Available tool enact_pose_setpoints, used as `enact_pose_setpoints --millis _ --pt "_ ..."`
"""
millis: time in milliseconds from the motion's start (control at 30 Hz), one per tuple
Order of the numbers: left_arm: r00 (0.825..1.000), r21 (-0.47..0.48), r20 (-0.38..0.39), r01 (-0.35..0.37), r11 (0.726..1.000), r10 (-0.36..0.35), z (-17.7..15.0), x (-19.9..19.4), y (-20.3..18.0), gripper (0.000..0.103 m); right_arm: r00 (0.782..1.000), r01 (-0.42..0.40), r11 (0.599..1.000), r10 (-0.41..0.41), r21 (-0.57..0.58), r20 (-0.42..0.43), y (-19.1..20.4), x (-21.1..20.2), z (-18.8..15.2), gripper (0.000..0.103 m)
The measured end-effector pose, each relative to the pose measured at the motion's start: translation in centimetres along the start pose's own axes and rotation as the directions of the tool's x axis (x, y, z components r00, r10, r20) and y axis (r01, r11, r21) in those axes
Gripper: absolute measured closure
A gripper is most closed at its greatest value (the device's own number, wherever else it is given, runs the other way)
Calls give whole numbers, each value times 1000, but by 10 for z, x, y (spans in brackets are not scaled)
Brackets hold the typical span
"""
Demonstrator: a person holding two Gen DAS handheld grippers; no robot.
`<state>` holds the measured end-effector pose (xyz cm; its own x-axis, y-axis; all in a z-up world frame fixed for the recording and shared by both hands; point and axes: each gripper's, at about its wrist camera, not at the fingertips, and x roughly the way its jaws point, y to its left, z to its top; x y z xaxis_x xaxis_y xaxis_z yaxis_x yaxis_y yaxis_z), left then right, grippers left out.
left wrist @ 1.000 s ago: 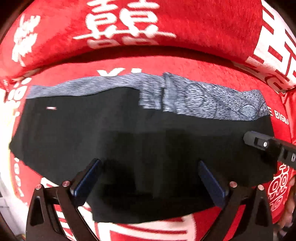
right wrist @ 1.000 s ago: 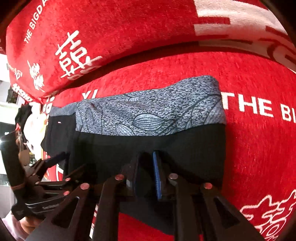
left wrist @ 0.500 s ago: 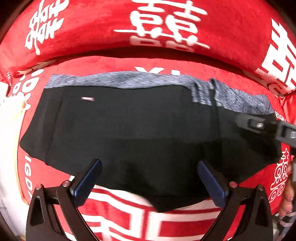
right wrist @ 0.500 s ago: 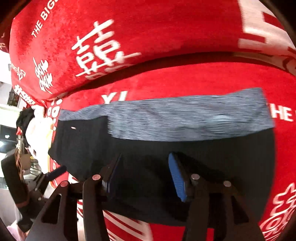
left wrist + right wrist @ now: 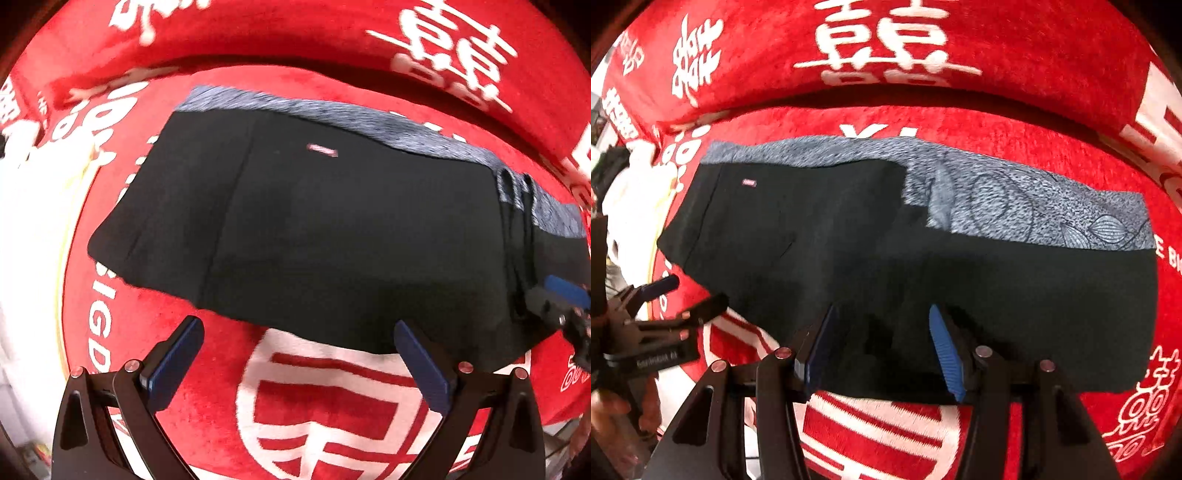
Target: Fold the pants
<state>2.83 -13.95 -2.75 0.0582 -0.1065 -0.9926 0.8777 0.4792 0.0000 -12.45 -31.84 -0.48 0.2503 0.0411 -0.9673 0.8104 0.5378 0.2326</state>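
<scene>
The pants (image 5: 923,280) are black with a grey patterned waistband (image 5: 1015,199), and they lie flat on a red plush cover (image 5: 997,125) with white characters and letters. They are folded: one black layer lies over the left part, and it hides the waistband there except for a thin grey strip along the far edge. On the right part the wide waistband with its leaf drawing is open to see. A small pink label (image 5: 749,182) sits on the top black layer near the far left corner. In the left wrist view the same label (image 5: 323,150) is seen on the black cloth (image 5: 314,229), and the grey band (image 5: 369,118) runs along the far edge.

The right gripper (image 5: 882,343) is above the near edge of the pants. Its fingers have just been opening; now they stand half apart, and black cloth is seen between them, but the pads do not press on it. The left gripper (image 5: 295,365) is over the red cover (image 5: 155,306), just near the front edge of the pants, and its fingers are spread wide with nothing between them. In the right wrist view it (image 5: 687,295) appears at the left, beside the left end of the pants, with a hand (image 5: 613,410) under it.

Behind the pants rises a red cushion (image 5: 1034,48) with big white characters. At the far left something white (image 5: 631,199) lies beside the cover; what it is I cannot tell.
</scene>
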Motion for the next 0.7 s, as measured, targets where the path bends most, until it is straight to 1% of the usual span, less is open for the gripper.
enact_pose_setpoints --millis 200,333,400,467,633,700 --pt "1000 -47 -1 9 999 -9 2 3 15 0 998 -54 997 52 -52 -41 28 4 4 46" --pt "1000 -65 0 16 998 -16 3 6 23 0 996 -66 995 62 -69 -69 42 14 8 45" --pt "1000 -69 2 17 997 -17 3 6 26 0 996 -59 995 54 -76 -67 46 16 10 44" --pt "1000 -73 2 18 997 -18 3 6 28 0 996 -59 996 53 -73 -72 47 19 10 38" --pt "1000 -76 1 19 997 -19 7 8 31 0 992 -57 998 52 -38 -117 42 32 5 37" --pt "1000 -76 4 19 997 -19 9 8 34 0 991 -57 997 50 -47 -127 43 37 1 37"
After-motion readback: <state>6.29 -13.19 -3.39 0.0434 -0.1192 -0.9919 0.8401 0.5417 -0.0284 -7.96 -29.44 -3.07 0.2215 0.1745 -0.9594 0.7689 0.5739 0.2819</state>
